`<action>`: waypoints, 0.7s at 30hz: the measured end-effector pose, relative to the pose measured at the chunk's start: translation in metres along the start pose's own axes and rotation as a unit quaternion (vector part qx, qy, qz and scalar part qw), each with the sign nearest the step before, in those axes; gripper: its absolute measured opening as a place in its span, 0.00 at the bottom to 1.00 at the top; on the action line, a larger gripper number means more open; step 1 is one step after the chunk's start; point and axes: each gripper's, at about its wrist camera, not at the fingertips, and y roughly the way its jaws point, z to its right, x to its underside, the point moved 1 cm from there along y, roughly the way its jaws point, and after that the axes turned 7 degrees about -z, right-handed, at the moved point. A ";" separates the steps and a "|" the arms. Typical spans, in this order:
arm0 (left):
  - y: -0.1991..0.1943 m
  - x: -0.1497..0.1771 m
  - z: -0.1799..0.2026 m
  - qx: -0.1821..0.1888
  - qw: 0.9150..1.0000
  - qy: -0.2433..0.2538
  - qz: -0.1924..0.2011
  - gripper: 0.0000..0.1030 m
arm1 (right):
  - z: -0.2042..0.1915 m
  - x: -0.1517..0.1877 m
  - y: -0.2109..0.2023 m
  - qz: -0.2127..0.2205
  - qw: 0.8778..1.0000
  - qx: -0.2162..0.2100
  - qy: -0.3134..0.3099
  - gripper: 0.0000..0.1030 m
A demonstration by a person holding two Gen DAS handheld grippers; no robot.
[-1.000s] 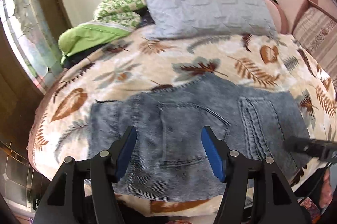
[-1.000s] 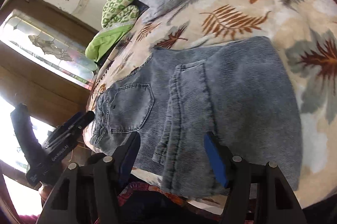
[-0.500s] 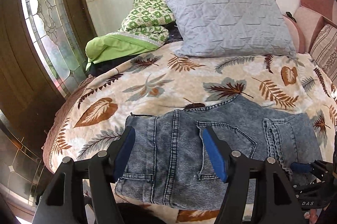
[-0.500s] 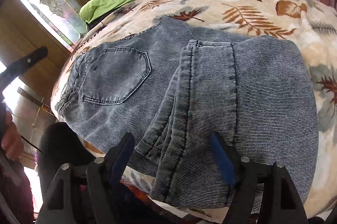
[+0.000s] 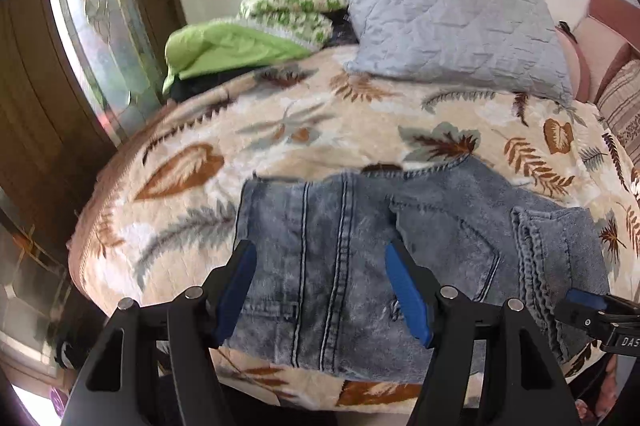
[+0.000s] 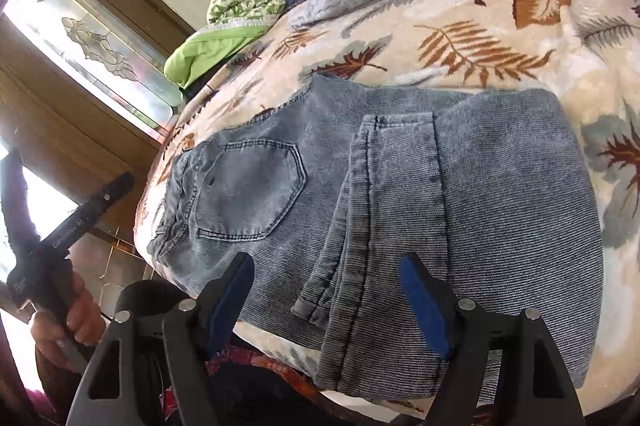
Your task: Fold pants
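Washed blue denim pants (image 5: 360, 250) lie folded into a compact rectangle near the front edge of the bed; they also show in the right wrist view (image 6: 400, 193), with a back pocket (image 6: 248, 189) at the left and the leg hems (image 6: 384, 209) folded over the middle. My left gripper (image 5: 324, 290) is open and empty, just above the waistband end. My right gripper (image 6: 328, 298) is open and empty over the front edge of the hems; it shows at the right in the left wrist view (image 5: 592, 310).
The bed is covered by a cream leaf-print blanket (image 5: 280, 129). A grey quilted pillow (image 5: 452, 25) and green folded bedding (image 5: 256, 37) lie at the back. A wooden door with a glass panel (image 5: 100, 37) stands left of the bed. Striped cushions (image 5: 620, 105) sit at the right.
Both grippers stay open and empty and have shifted slightly over the front edge of the pants. The left view has dipped back down toward the waistband. The pants have not moved.
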 end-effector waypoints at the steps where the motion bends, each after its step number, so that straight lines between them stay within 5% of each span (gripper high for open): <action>1: 0.007 0.003 -0.007 0.004 1.000 -0.011 -0.017 0.66 | 0.003 0.000 0.003 -0.007 1.000 0.005 0.006 0.76; 7: 0.050 0.028 -0.065 0.019 0.988 -0.108 -0.112 0.66 | 0.008 0.004 0.014 -0.013 1.000 0.007 0.005 0.76; 9: 0.066 0.035 -0.089 0.045 0.975 -0.161 -0.148 0.66 | 0.010 0.006 0.013 -0.012 1.000 0.002 0.001 0.76; 13: 0.088 0.045 -0.121 0.124 0.935 -0.259 -0.206 0.66 | 0.019 0.008 0.010 -0.006 1.000 -0.021 0.009 0.76; 17: 0.085 0.052 -0.120 0.145 0.929 -0.266 -0.214 0.66 | 0.025 0.009 0.009 -0.005 0.999 -0.038 0.022 0.76; 21: 0.079 0.064 -0.123 0.179 0.907 -0.306 -0.226 0.65 | 0.025 0.008 0.010 -0.006 0.999 -0.040 0.020 0.76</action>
